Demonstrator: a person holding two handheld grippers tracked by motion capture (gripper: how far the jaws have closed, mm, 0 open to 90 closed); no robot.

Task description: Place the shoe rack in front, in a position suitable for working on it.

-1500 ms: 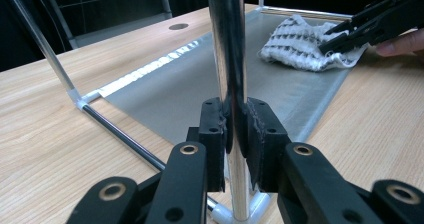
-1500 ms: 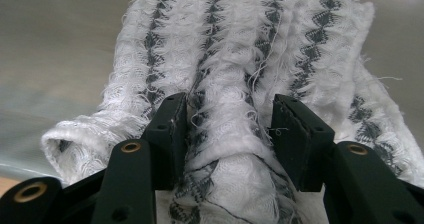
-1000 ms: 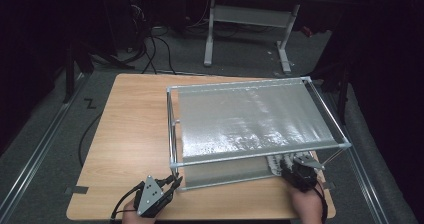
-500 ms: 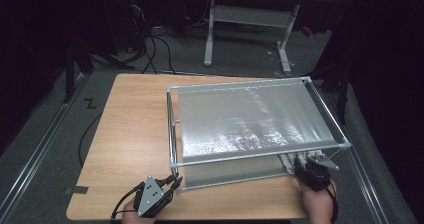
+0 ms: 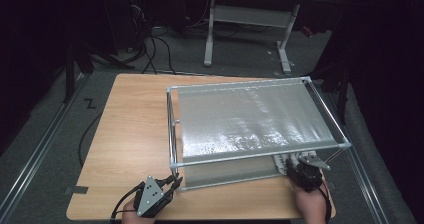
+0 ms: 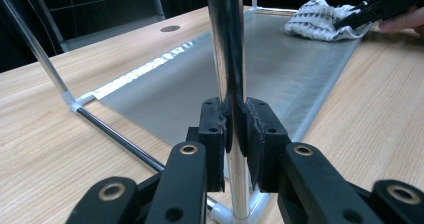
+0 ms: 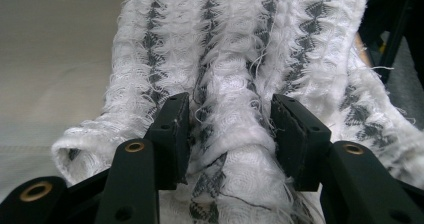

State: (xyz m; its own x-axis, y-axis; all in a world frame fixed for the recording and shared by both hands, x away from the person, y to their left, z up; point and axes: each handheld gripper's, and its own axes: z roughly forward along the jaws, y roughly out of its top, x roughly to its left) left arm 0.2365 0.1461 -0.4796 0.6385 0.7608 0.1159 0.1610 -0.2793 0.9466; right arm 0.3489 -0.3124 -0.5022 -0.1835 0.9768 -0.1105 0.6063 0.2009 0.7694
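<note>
Left gripper (image 6: pixel 234 134), held level, clamps the rack's upright pole (image 6: pixel 227 59). Right gripper (image 7: pixel 227 134), half-open, straddles a fold of the white towel (image 7: pixel 235 59), its pads pressing into the pile.

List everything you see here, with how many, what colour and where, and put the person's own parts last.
Rack: one, silver tube frame with two grey fabric shelves, on the table's right half.
Cloth: one, white with grey stripes, folded, on the lower shelf's near right corner.
Table: one, light wood, centre.
Second table: one, white legs, behind.
Cables: several, black, on the floor behind.
Tape: one grey strip, table's near left corner.
Left gripper: one, black, clamped on the rack's near left post.
Right gripper: one, black, jaws astride a fold of the cloth.
Hands: two, at the near edge.
</note>
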